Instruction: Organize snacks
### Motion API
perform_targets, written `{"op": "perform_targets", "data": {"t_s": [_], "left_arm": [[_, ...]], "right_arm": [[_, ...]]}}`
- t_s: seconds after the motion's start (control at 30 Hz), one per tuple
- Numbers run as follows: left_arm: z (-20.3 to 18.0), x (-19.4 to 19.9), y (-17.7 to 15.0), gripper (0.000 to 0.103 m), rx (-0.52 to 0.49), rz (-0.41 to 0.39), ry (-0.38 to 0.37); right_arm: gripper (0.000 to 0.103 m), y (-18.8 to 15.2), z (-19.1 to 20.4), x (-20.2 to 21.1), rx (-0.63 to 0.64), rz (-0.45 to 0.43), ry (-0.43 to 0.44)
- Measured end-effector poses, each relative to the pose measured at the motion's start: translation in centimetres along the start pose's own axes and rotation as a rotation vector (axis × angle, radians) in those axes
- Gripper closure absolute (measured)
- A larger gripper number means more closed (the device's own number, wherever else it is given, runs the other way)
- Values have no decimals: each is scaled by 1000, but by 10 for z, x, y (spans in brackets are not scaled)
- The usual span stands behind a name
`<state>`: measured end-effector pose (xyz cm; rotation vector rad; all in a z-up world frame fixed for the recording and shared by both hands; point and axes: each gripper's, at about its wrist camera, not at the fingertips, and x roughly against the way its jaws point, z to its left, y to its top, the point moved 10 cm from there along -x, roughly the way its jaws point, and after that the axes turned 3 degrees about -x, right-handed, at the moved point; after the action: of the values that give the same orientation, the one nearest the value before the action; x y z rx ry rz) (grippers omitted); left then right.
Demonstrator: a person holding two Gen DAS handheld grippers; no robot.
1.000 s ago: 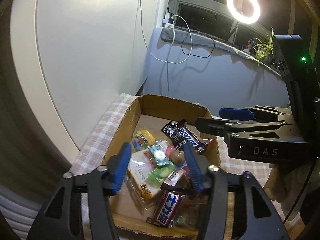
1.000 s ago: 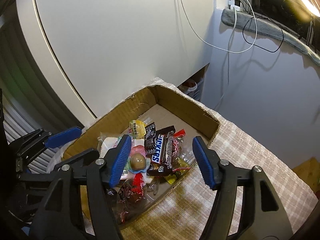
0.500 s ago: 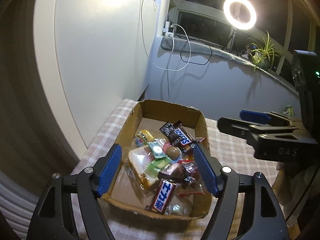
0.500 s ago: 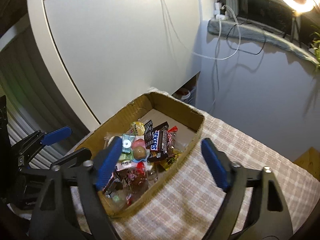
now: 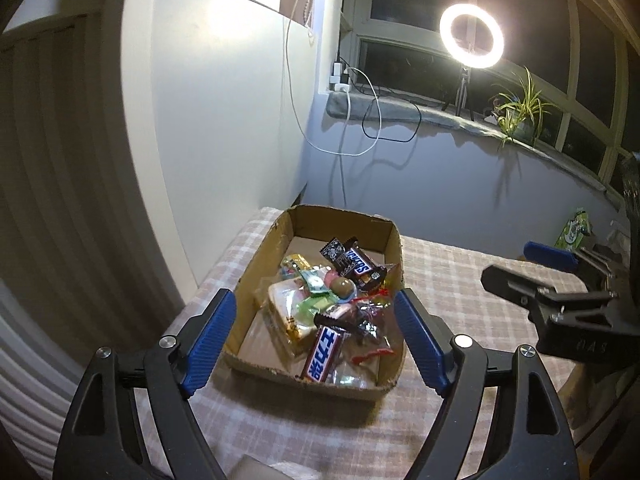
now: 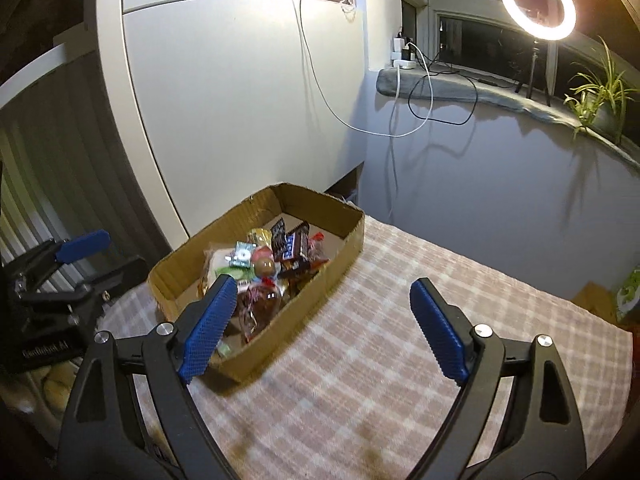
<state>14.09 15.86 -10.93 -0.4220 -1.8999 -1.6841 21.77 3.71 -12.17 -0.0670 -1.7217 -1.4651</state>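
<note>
Left wrist view: the left tool [image 5: 316,332], black-armed with blue ribbed pads, is standing with its jaws wide apart, having just been opening; nothing is being gripped, though the shallow brown cardboard box [image 5: 394,240] is showing in the gap beyond them. The box is sitting on the pink-and-white checked cloth of the tabletop [image 5: 460,280], at the centre of the view. Inside it a heap of wrapped snacks [image 5: 320,304] is lying: a brown Snickers bar [image 5: 358,266] at 12 o'clock of the heap, a round brown chocolate ball [image 5: 341,286] at its middle, a blue-and-white bar with printed characters [image 5: 323,354] at 6 o'clock, and a pale packaged bread slice [image 5: 284,312] at 9 o'clock. The right tool [image 5: 532,268] is hovering at 3 o'clock, well apart from the box.

Right wrist view: the right tool [image 6: 320,330] is likewise standing wide apart, its jaws having just been opening, empty over the cloth. The box [image 6: 352,232] is lying at 10 o'clock. A glowing ring light [image 6: 538,0] is standing at 1 o'clock.
</note>
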Motion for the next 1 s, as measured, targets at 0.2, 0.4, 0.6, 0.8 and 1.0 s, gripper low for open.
{"op": "perform_targets", "data": {"t_s": [0.2, 0.4, 0.6, 0.8, 1.0], "left_arm": [[1, 9, -6, 21, 23, 5, 12], [1, 14, -7, 21, 16, -3, 21], [-2, 16, -10, 21, 3, 3, 25], [-4, 17, -11, 21, 2, 1, 25], [-3, 19, -9, 21, 12, -7, 27]], "right_arm": [[12, -10, -3, 11, -5, -7, -19], [12, -13, -6, 18, -17, -9, -22], [12, -15, -8, 22, -25, -12, -25], [12, -16, -10, 24, -24, -15, -35], [12, -21, -12, 26, -29, -10, -38]]}}
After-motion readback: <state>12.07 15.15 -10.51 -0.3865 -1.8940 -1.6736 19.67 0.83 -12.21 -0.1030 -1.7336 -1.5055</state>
